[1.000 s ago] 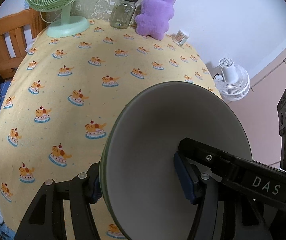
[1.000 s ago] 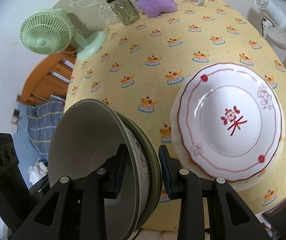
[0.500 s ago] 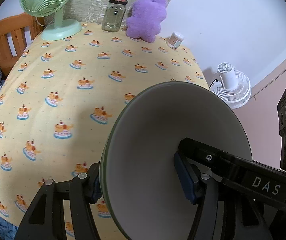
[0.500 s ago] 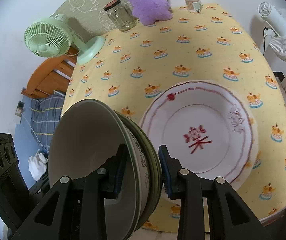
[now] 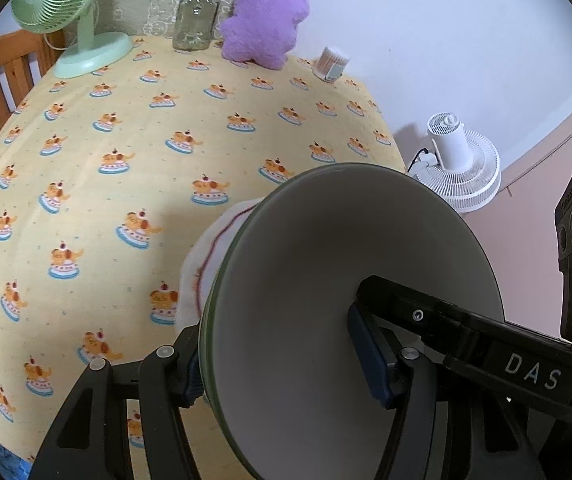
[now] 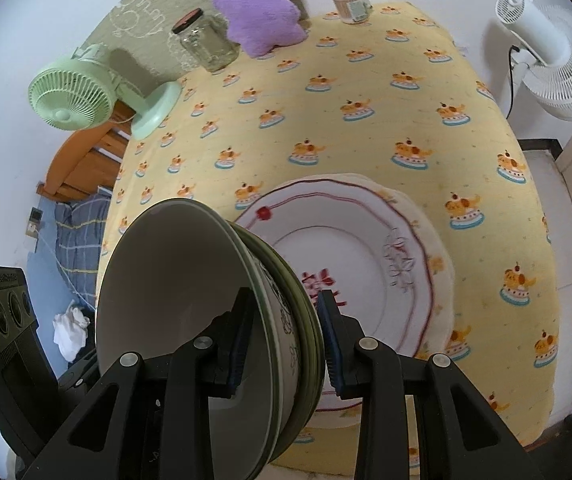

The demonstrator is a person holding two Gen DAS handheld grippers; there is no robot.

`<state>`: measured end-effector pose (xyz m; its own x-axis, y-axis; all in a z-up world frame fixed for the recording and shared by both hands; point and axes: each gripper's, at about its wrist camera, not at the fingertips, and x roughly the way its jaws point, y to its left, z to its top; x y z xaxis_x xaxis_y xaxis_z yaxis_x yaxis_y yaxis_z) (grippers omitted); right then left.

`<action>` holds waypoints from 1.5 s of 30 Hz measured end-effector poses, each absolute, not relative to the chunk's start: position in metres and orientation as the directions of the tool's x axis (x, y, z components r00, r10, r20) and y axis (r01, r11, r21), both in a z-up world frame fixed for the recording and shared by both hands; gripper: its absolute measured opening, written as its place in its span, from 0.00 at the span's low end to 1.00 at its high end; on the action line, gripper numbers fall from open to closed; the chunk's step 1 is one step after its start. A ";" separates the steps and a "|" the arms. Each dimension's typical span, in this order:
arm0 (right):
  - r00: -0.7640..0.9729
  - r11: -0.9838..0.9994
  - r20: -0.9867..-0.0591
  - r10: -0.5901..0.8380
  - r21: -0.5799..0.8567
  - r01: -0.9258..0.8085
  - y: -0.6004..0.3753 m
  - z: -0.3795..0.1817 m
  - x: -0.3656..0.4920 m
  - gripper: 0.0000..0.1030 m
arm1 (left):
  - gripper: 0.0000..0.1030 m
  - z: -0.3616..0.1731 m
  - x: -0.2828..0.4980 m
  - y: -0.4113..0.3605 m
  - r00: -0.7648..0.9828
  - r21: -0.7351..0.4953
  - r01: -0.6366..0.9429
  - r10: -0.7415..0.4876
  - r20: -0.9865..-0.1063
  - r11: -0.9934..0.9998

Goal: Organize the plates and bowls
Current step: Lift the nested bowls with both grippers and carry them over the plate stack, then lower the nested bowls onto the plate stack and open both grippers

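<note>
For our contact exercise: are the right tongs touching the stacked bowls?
Touching. The right wrist view shows the right tongs with both blue pads pressed on the walls of the stacked bowls, one inside, one outside.

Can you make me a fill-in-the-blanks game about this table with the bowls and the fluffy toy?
1. The fluffy toy at the back of the table is coloured ____.
2. The plate on the tablecloth has a rim line coloured ____.
3. The right gripper has its fingers closed on a stack of ____.
4. The glass jar stands between the fluffy toy and the green ____.

Missing words: purple; red; bowls; fan
</note>
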<state>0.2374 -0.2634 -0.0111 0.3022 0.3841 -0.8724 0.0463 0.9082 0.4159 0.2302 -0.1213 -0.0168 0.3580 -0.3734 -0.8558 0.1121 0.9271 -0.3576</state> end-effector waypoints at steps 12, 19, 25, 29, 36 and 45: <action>0.255 0.908 -0.887 0.386 0.414 0.068 -0.285 -0.032 0.255 0.35 | 0.60 -0.038 0.248 -0.143 0.316 -0.365 0.081 -0.372 -0.873 0.927; 0.249 0.906 -0.886 0.391 0.418 0.063 -0.288 -0.038 0.263 0.35 | 0.60 -0.044 0.254 -0.146 0.322 -0.363 0.063 -0.364 -0.874 0.929; 0.261 0.908 -0.883 0.391 0.416 0.047 -0.289 -0.039 0.270 0.35 | 0.60 -0.044 0.259 -0.147 0.340 -0.362 0.059 -0.359 -0.869 0.930; 0.271 0.907 -0.879 0.393 0.419 0.046 -0.289 -0.039 0.269 0.35 | 0.61 -0.044 0.257 -0.147 0.354 -0.367 0.048 -0.359 -0.864 0.929; 0.283 0.897 -0.869 0.405 0.438 0.061 -0.291 -0.039 0.264 0.36 | 0.62 -0.045 0.252 -0.146 0.348 -0.369 0.030 -0.356 -0.867 0.929; 0.313 0.893 -0.864 0.394 0.441 0.094 -0.294 -0.037 0.254 0.37 | 0.66 -0.037 0.244 -0.150 0.367 -0.303 0.040 -0.296 -0.882 0.952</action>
<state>0.2538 -0.2944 -0.0367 0.3129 0.3938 -0.8643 0.0945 0.8926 0.4408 0.2442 -0.1504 -0.0368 0.3670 -0.2964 -0.8817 0.0401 0.9520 -0.3034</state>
